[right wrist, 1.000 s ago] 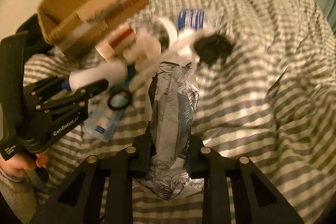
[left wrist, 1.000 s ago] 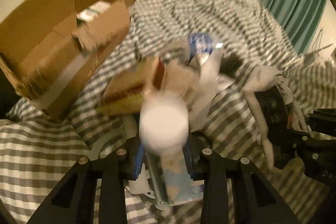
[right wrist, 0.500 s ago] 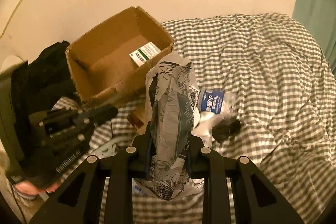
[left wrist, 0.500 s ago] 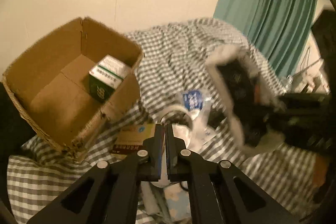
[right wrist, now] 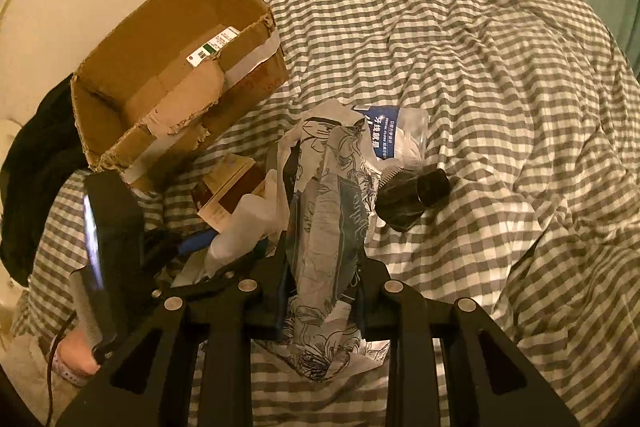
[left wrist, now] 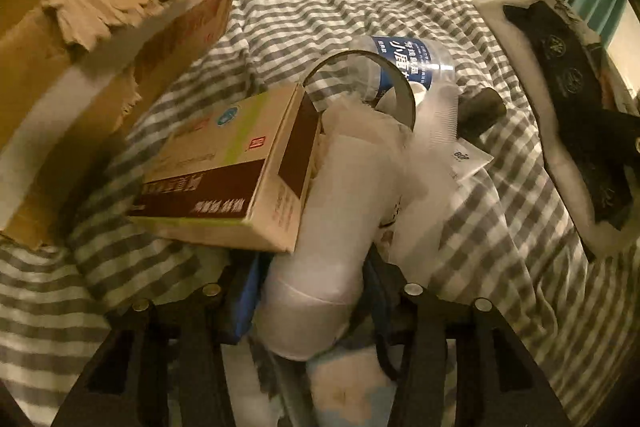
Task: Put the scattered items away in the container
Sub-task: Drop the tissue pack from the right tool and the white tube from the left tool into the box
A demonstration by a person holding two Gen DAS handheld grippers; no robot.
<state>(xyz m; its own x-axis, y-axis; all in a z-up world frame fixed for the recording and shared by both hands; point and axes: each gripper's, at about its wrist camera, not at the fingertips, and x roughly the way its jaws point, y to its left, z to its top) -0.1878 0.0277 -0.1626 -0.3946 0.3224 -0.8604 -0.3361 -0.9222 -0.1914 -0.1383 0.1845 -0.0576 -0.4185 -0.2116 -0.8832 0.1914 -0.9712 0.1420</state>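
A white plastic bottle (left wrist: 320,247) is seen lying between the fingers of the left gripper (left wrist: 316,283), whose jaws are opening; whether the pads press on it cannot be told, as the fingertips are hidden beside the bottle and the frame is blurred there. A printed grey-and-white packet (right wrist: 328,227) is clamped upright between the closed fingers of the right gripper (right wrist: 324,291). Just beyond the white bottle, a maroon and cream carton (left wrist: 228,171) is seen lying tilted, with one corner resting against the bottle. Behind these, a roll of clear tape (left wrist: 372,83) is stood on edge, and a clear water bottle with a blue label (left wrist: 412,67) is laid on its side against it. A dark cylindrical object (right wrist: 412,195) is found just beside the water bottle, to the right of the heap. All of these scattered items are gathered in one pile on the grey-and-white checked bedcover (right wrist: 500,99). The open cardboard box (right wrist: 172,75) is placed on the bed beside the pile, towards the wall, and a small white-and-green pack (right wrist: 214,43) is visible inside it. A hand (right wrist: 76,355) is seen at the handle of the left gripper.
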